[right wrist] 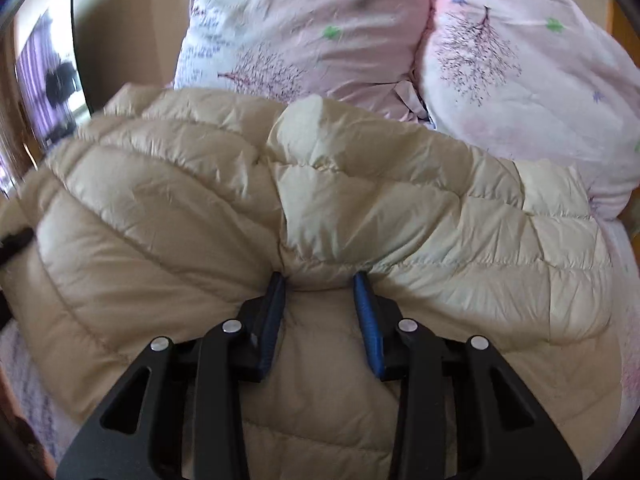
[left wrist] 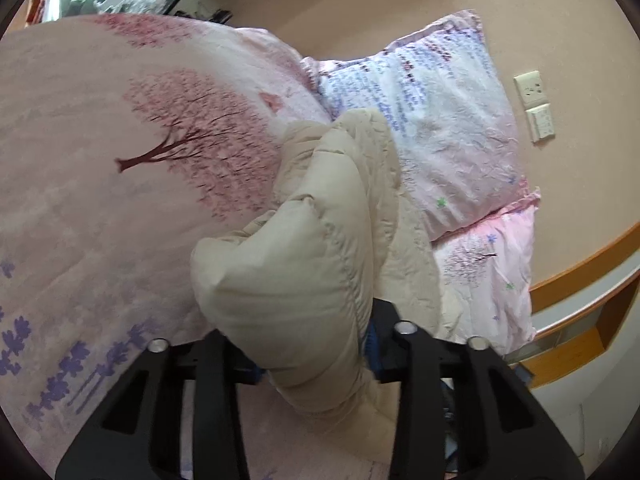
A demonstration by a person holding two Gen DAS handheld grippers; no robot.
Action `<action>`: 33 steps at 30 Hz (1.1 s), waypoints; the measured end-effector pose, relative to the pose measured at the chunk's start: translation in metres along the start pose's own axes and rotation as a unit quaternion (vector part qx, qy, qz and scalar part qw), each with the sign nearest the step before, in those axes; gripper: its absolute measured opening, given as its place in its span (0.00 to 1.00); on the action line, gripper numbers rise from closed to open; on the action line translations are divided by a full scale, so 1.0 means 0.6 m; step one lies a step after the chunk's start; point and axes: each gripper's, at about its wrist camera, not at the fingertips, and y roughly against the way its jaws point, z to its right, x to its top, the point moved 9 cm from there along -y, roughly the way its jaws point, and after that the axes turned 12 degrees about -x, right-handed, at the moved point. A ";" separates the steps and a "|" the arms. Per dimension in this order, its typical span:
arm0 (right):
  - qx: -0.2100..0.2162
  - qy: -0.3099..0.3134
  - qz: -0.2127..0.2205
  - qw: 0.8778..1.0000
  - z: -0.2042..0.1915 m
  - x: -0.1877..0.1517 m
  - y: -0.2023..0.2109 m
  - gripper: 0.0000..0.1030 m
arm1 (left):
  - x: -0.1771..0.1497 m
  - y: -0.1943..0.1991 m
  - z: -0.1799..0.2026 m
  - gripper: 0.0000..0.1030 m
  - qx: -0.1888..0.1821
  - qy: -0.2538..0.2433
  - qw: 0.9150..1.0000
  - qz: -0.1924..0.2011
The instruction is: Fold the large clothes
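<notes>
A beige quilted down jacket [left wrist: 312,248] lies bunched on a bed. In the left wrist view my left gripper [left wrist: 316,344] is shut on a thick fold of it, and the fabric bulges up and hides the blue pads. In the right wrist view the jacket [right wrist: 360,200] fills the middle. My right gripper [right wrist: 320,280] has its blue pads [right wrist: 366,312] pressed on a pinched fold of the jacket between them. The rest of the jacket spreads left and right over the bedding.
The bed has a pink duvet [left wrist: 120,160] with a cherry tree print. Two pink and white pillows [left wrist: 440,120] [right wrist: 520,60] lie at the head, just past the jacket. A beige wall with sockets [left wrist: 534,104] and a wooden ledge [left wrist: 580,280] stand to the right.
</notes>
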 end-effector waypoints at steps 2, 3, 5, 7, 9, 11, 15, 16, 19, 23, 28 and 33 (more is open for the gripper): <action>-0.001 0.001 -0.004 1.000 -0.001 -0.001 -0.004 0.36 | 0.003 0.003 0.026 0.25 -0.015 -0.023 1.000 0.005; -0.001 0.001 -0.004 1.000 -0.001 -0.002 -0.007 0.36 | 0.005 0.006 0.046 0.24 -0.026 -0.042 0.999 0.008; -0.003 0.001 -0.001 1.000 -0.002 -0.005 -0.009 0.36 | 0.005 0.008 0.081 0.23 -0.044 -0.069 0.997 0.013; -0.007 0.004 0.002 1.000 -0.003 -0.005 -0.012 0.36 | 0.002 0.008 0.123 0.23 -0.069 -0.100 0.992 0.015; -0.012 0.006 0.004 1.000 -0.005 -0.007 -0.012 0.36 | -0.003 0.005 0.161 0.23 -0.093 -0.124 0.988 0.012; -0.013 0.007 0.004 1.000 -0.005 -0.007 -0.014 0.36 | -0.015 -0.003 0.202 0.23 -0.123 -0.149 0.981 0.004; -0.011 0.011 0.000 1.000 -0.006 -0.004 -0.020 0.37 | -0.052 -0.023 0.269 0.23 -0.184 -0.181 0.966 -0.026; -0.012 0.014 0.000 1.000 -0.008 -0.003 -0.021 0.36 | -0.064 -0.029 0.283 0.23 -0.199 -0.188 0.961 -0.035; -0.008 0.022 -0.001 1.000 -0.010 0.002 -0.025 0.37 | -0.111 -0.050 0.323 0.23 -0.222 -0.223 0.947 -0.065; 0.048 0.012 -0.011 0.999 0.011 0.007 -0.012 0.40 | -0.144 -0.069 0.348 0.23 -0.212 -0.251 0.942 -0.068; 0.053 -0.052 0.024 0.997 0.137 -0.017 0.070 0.51 | -0.155 -0.075 0.355 0.23 -0.205 -0.256 0.942 -0.068; -0.049 -0.074 0.003 0.996 0.261 -0.083 0.074 0.52 | -0.175 -0.082 0.364 0.23 -0.204 -0.264 0.940 -0.075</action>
